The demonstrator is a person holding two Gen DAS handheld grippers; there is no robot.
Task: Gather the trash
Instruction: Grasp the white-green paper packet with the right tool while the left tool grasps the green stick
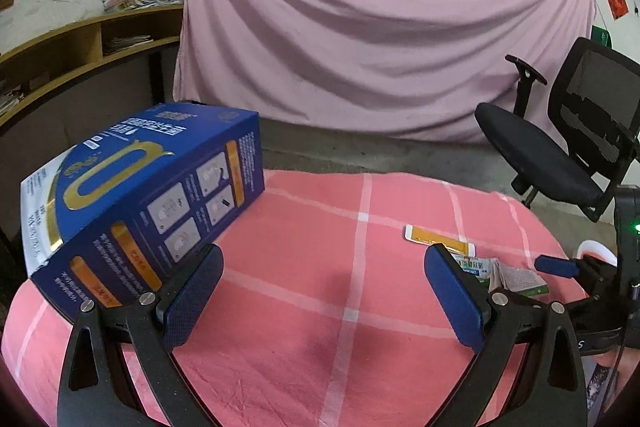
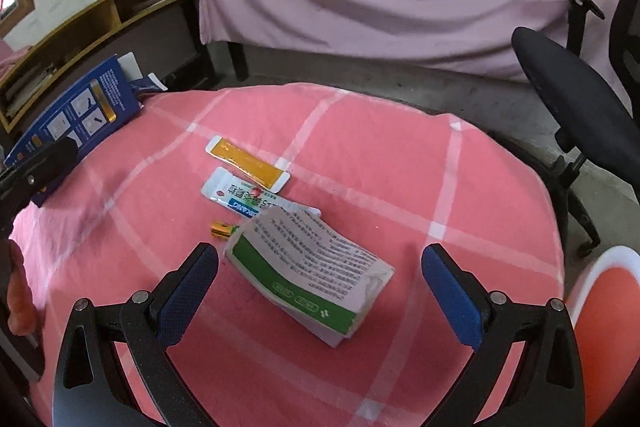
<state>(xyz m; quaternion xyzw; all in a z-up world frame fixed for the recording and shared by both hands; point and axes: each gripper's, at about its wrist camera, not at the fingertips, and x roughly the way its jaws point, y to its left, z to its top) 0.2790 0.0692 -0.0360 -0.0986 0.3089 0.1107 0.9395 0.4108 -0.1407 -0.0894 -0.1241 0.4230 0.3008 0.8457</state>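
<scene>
A crumpled white and green paper carton (image 2: 308,275) lies on the pink checked tablecloth (image 2: 400,167), between the open fingers of my right gripper (image 2: 320,287). Beyond it lie a white, blue and green sachet (image 2: 240,197), an orange sachet (image 2: 248,163) and a small gold battery (image 2: 221,229). A large blue box (image 1: 148,203) stands tilted at the table's left, just beyond the left finger of my open, empty left gripper (image 1: 324,287). The orange sachet (image 1: 438,239) and the carton (image 1: 520,279) show at the right in the left wrist view.
A black office chair (image 2: 576,87) stands right of the table. A pink sheet (image 1: 380,27) hangs behind. Wooden shelves (image 1: 80,43) with papers stand at the left. An orange and white seat (image 2: 604,315) is at the near right.
</scene>
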